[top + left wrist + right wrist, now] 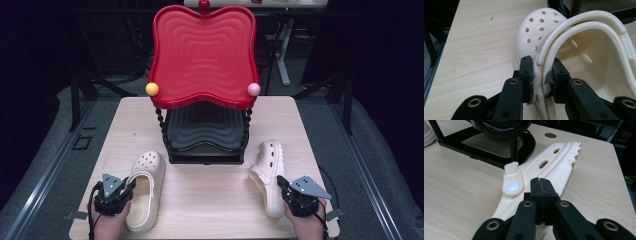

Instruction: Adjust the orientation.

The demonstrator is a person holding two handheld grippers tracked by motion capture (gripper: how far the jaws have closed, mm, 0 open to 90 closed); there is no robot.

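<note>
The high view is looking forward and down from above the person's side, taking in the whole table (210,200), the two-tier stand (204,90) at its middle and dark floor around it. The left gripper view is riding on the left hand-held gripper (541,72), looking along its jaws from very near at the left clog (574,50), with the table's left edge running beside it. The right gripper view is sitting low on the right hand-held gripper (541,182), facing across the right clog (554,162) toward the stand's black base (486,150). Both gripper views are sharing that base and tabletop with the high view.
</note>
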